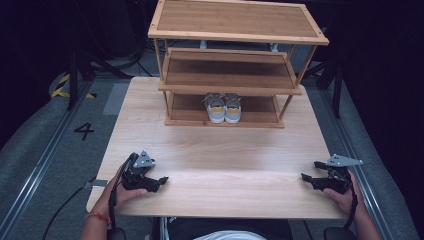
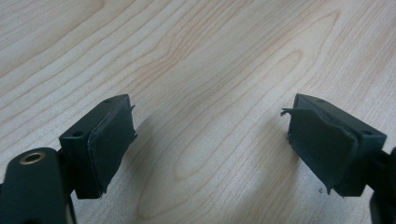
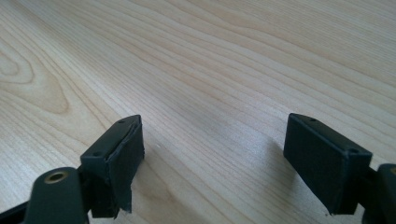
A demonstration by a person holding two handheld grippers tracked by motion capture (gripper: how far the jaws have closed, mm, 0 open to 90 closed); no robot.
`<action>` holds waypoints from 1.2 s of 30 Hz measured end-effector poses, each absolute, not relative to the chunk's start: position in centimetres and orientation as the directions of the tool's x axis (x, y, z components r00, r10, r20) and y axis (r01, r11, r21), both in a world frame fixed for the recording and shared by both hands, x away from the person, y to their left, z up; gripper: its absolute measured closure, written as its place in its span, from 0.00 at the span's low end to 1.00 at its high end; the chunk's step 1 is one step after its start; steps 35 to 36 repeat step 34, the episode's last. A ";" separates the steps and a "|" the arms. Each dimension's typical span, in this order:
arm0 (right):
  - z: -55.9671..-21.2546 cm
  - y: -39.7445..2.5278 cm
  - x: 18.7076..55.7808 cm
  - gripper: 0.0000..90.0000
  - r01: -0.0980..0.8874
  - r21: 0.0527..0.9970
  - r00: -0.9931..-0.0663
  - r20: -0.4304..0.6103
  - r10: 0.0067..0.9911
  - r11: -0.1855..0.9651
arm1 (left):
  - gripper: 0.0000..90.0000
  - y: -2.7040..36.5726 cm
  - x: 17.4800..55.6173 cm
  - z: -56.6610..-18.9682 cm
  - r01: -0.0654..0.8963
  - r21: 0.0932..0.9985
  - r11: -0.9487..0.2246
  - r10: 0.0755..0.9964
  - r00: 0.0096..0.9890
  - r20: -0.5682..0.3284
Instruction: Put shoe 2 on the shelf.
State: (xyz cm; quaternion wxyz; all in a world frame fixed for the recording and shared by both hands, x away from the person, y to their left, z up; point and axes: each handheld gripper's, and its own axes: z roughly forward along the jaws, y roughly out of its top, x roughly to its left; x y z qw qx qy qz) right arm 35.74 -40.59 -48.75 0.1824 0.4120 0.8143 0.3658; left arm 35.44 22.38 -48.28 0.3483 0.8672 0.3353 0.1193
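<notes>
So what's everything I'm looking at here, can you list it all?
table: one, pale wood, in the middle, bearing everything else.
rack: one, brown wood, three shelves, at the table's far edge.
shoes: one pair, grey with yellow, side by side on the rack's bottom shelf.
number 4: one, black, on the grey floor left of the table.
striped tape: yellow and black, on the floor at far left.
left gripper: one, black with a grey plate, at the table's near left, jaws apart over bare wood.
right gripper: one, black with a grey plate, at the near right, jaws apart.
hands: two, one holding each gripper; the left wrist wears a beaded band.
</notes>
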 end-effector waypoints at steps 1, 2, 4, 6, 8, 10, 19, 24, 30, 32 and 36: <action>-48.7 -40.6 35.7 0.23 0.538 0.746 -0.594 0.004 0.804 0.393 | 0.17 22.4 35.4 -48.3 0.499 0.683 -0.534 0.665 0.746 -0.026; -48.7 -40.6 35.7 0.23 0.538 0.746 -0.594 0.004 0.804 0.393 | 0.17 22.4 35.4 -48.3 0.500 0.682 -0.534 0.665 0.746 -0.026; -48.7 -40.6 35.7 0.23 0.538 0.746 -0.594 0.005 0.804 0.393 | 0.17 22.4 35.5 -48.3 0.497 0.684 -0.534 0.663 0.748 -0.026; -48.7 -40.6 35.8 0.23 0.538 0.746 -0.594 0.005 0.805 0.392 | 0.17 22.4 35.5 -48.3 0.494 0.686 -0.534 0.662 0.750 -0.024; -48.7 -40.6 35.8 0.23 0.538 0.746 -0.594 0.005 0.805 0.392 | 0.17 22.4 35.5 -48.2 0.489 0.685 -0.541 0.661 0.751 -0.015; -48.7 -40.6 35.8 0.23 0.538 0.746 -0.594 0.005 0.805 0.393 | 0.17 22.4 35.5 -48.2 0.489 0.684 -0.541 0.661 0.750 -0.013; -48.7 -40.6 35.8 0.22 0.539 0.745 -0.594 0.007 0.805 0.392 | 0.17 22.4 35.6 -48.3 0.500 0.685 -0.531 0.668 0.744 -0.025; -48.7 -40.6 35.8 0.22 0.539 0.745 -0.594 0.007 0.805 0.392 | 0.17 22.3 35.6 -48.3 0.501 0.685 -0.529 0.670 0.742 -0.025; -48.7 -40.6 35.8 0.22 0.540 0.745 -0.594 0.007 0.805 0.392 | 0.17 22.3 35.6 -48.3 0.500 0.685 -0.529 0.670 0.742 -0.024; -48.7 -40.6 35.8 0.22 0.540 0.745 -0.594 0.007 0.805 0.392 | 0.17 22.3 35.6 -48.3 0.501 0.685 -0.529 0.671 0.741 -0.024; -48.7 -40.6 35.8 0.22 0.540 0.745 -0.594 0.006 0.805 0.392 | 0.17 22.3 35.6 -48.3 0.501 0.685 -0.529 0.670 0.742 -0.025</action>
